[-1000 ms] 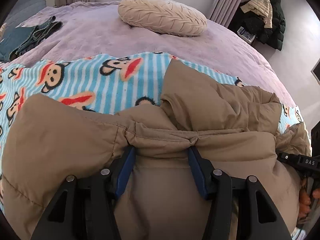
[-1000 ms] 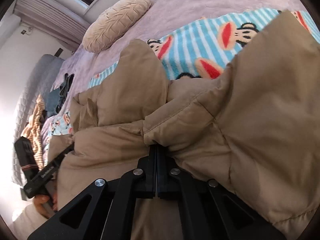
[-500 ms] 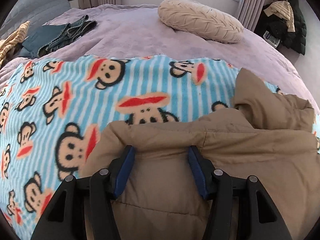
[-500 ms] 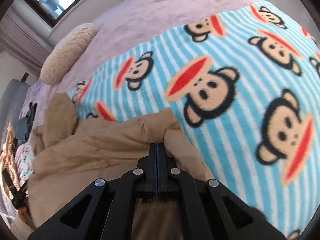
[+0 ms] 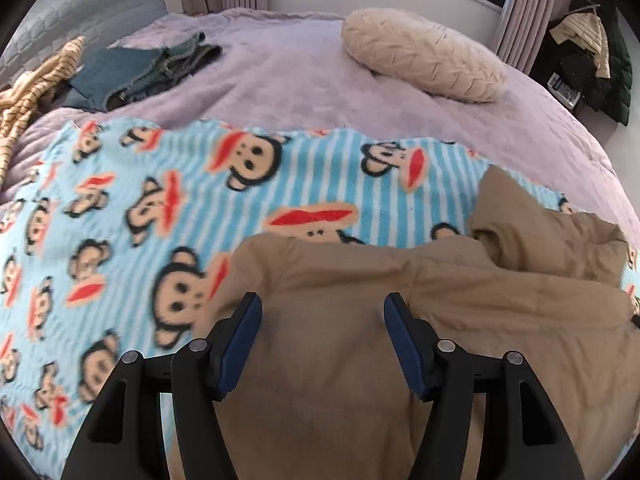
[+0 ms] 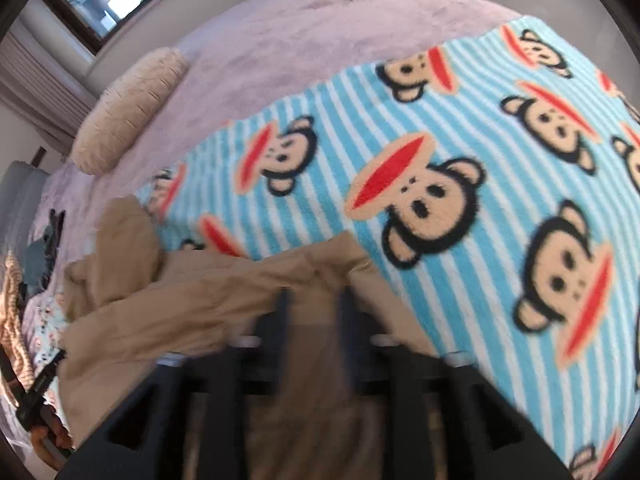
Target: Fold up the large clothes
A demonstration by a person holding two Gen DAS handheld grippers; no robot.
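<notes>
A tan puffy jacket (image 5: 400, 320) lies bunched on a blue striped monkey-print blanket (image 5: 160, 200). My left gripper (image 5: 322, 312) hovers over the jacket's left part. Its blue pads (image 5: 244, 320) are opening, with smooth fabric lying slack between them and nothing pinched. In the right wrist view the jacket (image 6: 200, 300) fills the lower left, on the blanket (image 6: 440, 140). My right gripper (image 6: 315, 300) is blurred at the jacket's near edge. Its jaws are opening, and the fabric fold between them looks released.
The blanket covers a lilac bedspread (image 5: 300, 80). A cream pillow (image 5: 424, 56) lies at the far side, jeans (image 5: 140, 72) and a striped garment (image 5: 28, 92) at the far left. Coats (image 5: 592, 52) hang at the right. The left gripper's handle (image 6: 36, 392) shows at the left edge.
Both grippers carried the jacket edge across the blanket, so more blanket now shows. The right jaws went from shut on fabric to parted. The left jaws widened and the pinched fold went slack.
</notes>
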